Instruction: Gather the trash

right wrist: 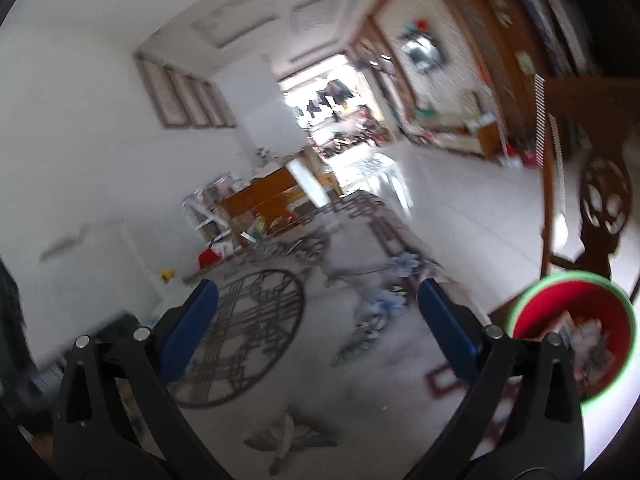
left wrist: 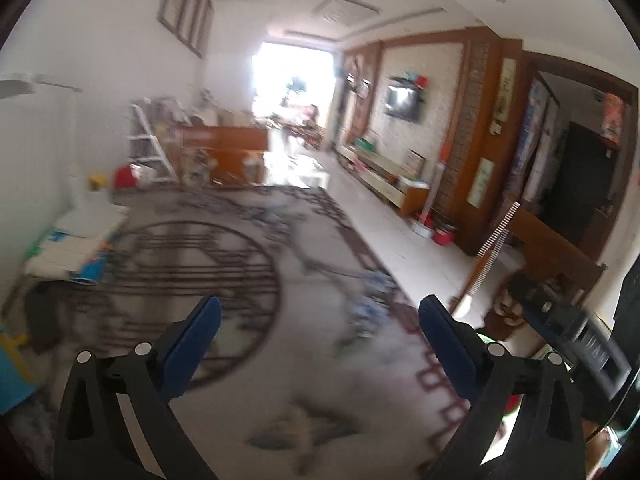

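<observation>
My left gripper is open, its blue pads wide apart with nothing between them, raised above a patterned grey rug. My right gripper is likewise open and empty over the same rug. A red bin with a green rim stands at the lower right of the right wrist view and holds crumpled paper and wrappers. The other gripper's black body shows at the right edge of the left wrist view. Both views are motion-blurred.
A wooden chair stands to the right, by the bin. A white ladder shelf and a wooden sofa frame stand at the rug's far end. A low TV cabinet lines the right wall. Boxes lie at left.
</observation>
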Demonstrator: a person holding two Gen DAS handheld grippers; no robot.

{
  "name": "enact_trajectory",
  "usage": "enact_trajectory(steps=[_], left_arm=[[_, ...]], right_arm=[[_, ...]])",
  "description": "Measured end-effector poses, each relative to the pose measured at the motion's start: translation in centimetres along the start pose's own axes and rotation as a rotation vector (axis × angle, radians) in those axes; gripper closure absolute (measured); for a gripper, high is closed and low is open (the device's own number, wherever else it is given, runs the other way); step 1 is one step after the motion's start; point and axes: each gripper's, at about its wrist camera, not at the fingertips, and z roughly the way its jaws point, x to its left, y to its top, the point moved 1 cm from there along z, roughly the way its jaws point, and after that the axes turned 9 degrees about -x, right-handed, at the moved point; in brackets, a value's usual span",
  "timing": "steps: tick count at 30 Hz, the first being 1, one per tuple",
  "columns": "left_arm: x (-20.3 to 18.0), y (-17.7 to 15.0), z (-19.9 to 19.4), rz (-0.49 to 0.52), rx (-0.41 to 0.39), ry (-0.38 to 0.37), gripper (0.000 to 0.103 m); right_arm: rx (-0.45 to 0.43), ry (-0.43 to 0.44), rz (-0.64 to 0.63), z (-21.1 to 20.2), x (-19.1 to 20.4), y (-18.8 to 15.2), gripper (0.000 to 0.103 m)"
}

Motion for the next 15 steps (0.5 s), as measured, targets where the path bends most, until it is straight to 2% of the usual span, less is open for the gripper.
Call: enact_trajectory(steps=[2, 4, 7, 15], left_arm=[[1.5, 0.1, -0.7, -0.004, 0.012, 0.017, 0.008], [2.8, 0.0, -1.4, -0.017, 0.015, 0.044, 0.008], [3.8, -0.2, -2.2, -0.044, 0.001, 0.07, 0.008], [3.4, -0.9, -2.1, -0.046, 0.02, 0.037, 0.008]], right_arm=[[0.029, 0.009, -0.061, 0.5, 1.5, -0.2, 0.005], [0.006, 0.001, -0.074, 0.4, 1.8, -0.3, 0.005], [0.027, -0.024, -0.066, 0.8, 1.7, -0.6, 0.005], [0.031, -0.047, -0.08, 0.5, 1.7, -0.9, 0.005]])
